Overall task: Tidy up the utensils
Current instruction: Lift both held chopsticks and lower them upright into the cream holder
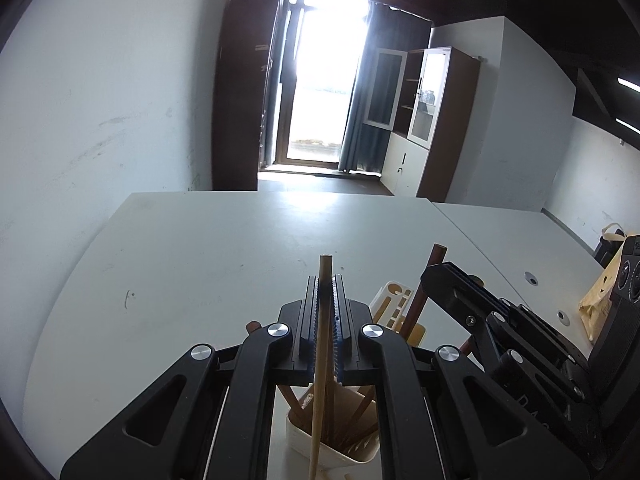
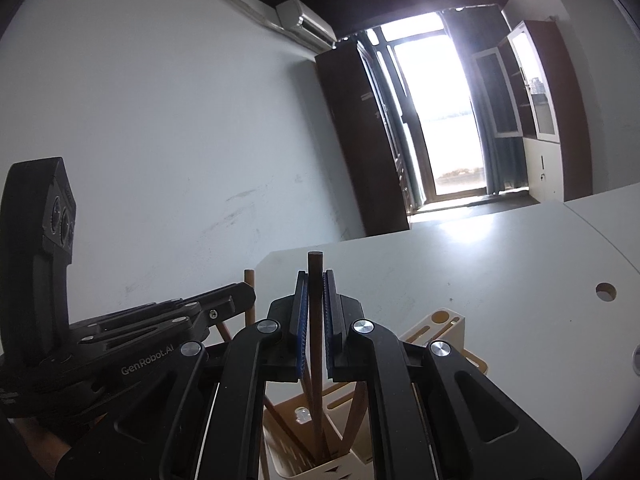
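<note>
Left wrist view: the left gripper [image 1: 325,300] is seen pinching a pale chopstick [image 1: 320,360] between its pressed-together pads, the stick's long axis running nearly upright, its lower end reaching down beside or just into the white holder [image 1: 304,440] directly below the fingers (which of the two cannot be told). The right gripper [image 1: 436,276] is seen to the right, clamped on a dark chopstick [image 1: 432,264] that is likewise held close to vertical. Right wrist view: the dark chopstick [image 2: 316,320] is shown gripped between blue-padded fingers [image 2: 302,320], its tip pointing down into the holder [image 2: 348,468], where further sticks already lean. The holder stands on the white bench [image 1: 180,260], beside a second cream-coloured slotted rack [image 2: 444,320]. Both sticks lie above the holder's mouth; a straight descent along each stick's axis is judged to be the coming move, with neither gripper clearly nearer.
</note>
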`<state>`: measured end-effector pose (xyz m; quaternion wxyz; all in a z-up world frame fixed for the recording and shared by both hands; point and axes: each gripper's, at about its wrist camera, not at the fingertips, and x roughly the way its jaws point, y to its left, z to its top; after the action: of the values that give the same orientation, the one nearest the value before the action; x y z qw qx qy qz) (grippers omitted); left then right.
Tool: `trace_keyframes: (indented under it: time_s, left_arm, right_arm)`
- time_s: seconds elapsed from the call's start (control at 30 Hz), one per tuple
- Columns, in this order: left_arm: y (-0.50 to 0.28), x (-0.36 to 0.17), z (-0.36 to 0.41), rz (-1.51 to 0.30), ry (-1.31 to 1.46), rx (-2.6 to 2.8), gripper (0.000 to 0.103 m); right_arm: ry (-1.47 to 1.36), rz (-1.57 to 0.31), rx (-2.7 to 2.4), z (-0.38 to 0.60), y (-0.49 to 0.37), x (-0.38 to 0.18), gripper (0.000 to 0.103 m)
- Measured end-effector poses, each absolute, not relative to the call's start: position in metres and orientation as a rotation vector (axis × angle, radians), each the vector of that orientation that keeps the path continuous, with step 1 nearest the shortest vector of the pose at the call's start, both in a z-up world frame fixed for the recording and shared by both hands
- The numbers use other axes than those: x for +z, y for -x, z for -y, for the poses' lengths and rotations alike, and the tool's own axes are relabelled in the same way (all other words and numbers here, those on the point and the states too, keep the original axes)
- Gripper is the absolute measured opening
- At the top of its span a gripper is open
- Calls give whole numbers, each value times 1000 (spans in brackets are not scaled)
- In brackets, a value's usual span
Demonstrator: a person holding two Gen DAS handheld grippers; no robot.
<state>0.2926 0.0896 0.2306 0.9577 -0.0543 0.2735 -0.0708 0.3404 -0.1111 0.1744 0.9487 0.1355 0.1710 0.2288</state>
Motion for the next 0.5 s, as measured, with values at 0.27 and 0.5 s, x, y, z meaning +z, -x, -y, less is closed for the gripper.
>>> trace_keyframes:
  time_s: [0.27, 0.5]
  left_arm:
    - [-282, 276, -93, -458, 103, -131, 6]
    - [-287, 325, -94, -365, 133, -103, 6]
  right_arm:
    - [-230, -365, 455, 110, -337, 167, 8]
    - [-211, -383, 461, 106, -337, 169, 8]
